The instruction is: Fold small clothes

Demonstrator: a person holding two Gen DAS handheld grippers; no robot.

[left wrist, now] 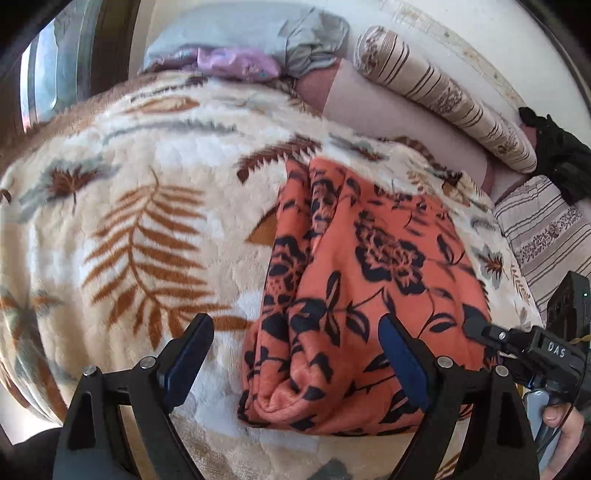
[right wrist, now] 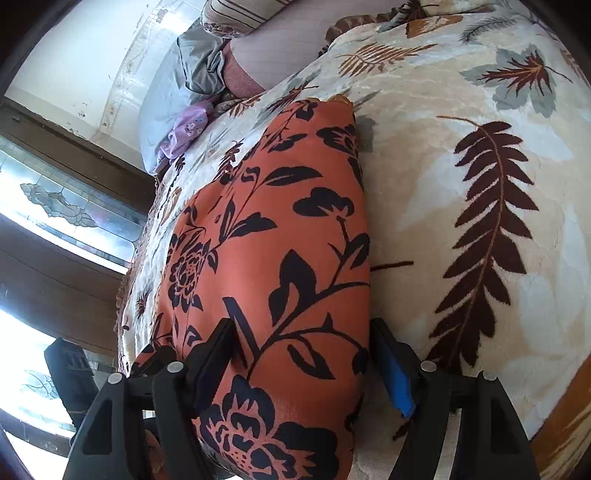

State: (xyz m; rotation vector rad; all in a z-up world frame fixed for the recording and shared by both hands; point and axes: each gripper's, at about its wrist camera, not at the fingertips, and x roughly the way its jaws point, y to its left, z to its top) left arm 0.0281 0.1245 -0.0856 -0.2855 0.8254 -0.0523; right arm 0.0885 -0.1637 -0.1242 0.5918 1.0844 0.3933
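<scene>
An orange garment with black flowers [left wrist: 354, 280] lies folded into a long strip on the leaf-patterned blanket [left wrist: 140, 192]. My left gripper [left wrist: 295, 343] is open above its near left end, its right finger over the cloth and its left finger over the blanket. In the right wrist view the garment [right wrist: 273, 240] runs away from me, and my right gripper [right wrist: 301, 350] is open with its fingers on either side of the near end. The right gripper also shows in the left wrist view [left wrist: 517, 343], at the garment's right edge.
Grey [left wrist: 258, 33] and purple [left wrist: 236, 62] clothes are heaped at the far end of the bed. A striped bolster [left wrist: 443, 96] and a black item [left wrist: 557, 155] lie at the right. A window [right wrist: 55, 206] lies beyond the bed's edge.
</scene>
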